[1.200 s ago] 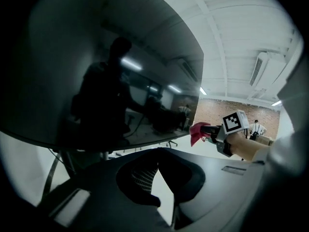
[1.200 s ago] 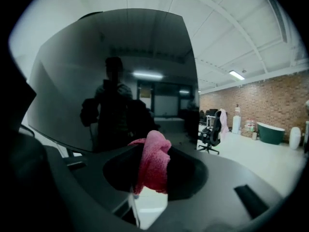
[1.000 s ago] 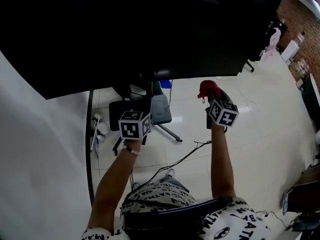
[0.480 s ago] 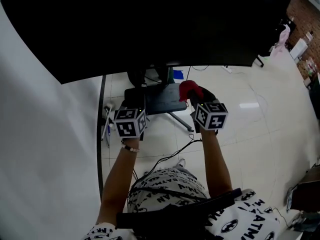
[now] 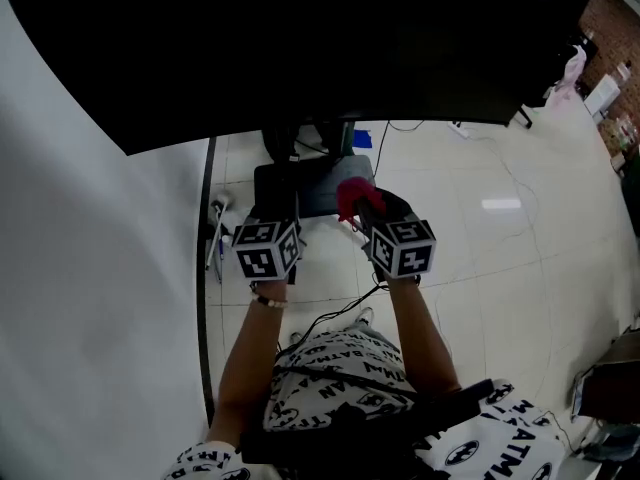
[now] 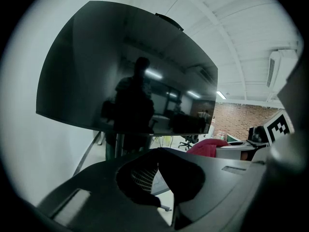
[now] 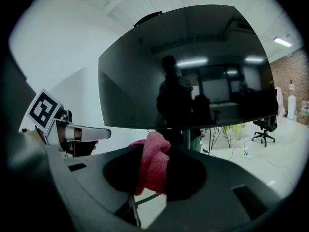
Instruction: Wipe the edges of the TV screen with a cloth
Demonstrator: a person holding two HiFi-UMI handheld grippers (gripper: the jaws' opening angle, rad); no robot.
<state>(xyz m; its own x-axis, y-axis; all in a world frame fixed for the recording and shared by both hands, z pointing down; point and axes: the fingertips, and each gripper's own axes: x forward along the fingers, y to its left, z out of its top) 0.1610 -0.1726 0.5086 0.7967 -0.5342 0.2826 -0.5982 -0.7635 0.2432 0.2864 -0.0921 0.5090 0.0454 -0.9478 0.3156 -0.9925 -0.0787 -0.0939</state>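
Observation:
The big black TV screen (image 5: 300, 38) fills the top of the head view, and its lower edge runs just above both grippers. My right gripper (image 5: 358, 200) is shut on a bunched red cloth (image 5: 352, 194), held below that lower edge and apart from it. In the right gripper view the cloth (image 7: 153, 161) sticks up between the jaws with the TV (image 7: 183, 66) beyond. My left gripper (image 5: 279, 214) hangs beside it to the left, and its jaws meet with nothing between them (image 6: 157, 159). The TV (image 6: 125, 81) is ahead of it, untouched.
The TV stand's dark base (image 5: 312, 186) and post sit on the tiled floor straight under the grippers. Cables (image 5: 335, 320) trail over the floor by my feet. A white wall (image 5: 90, 298) rises at the left. An office chair (image 7: 263, 124) stands far right.
Both grippers have dropped away from the TV's lower edge. The right gripper has carried the cloth leftward, close to the left gripper. The view has shifted right along the screen.

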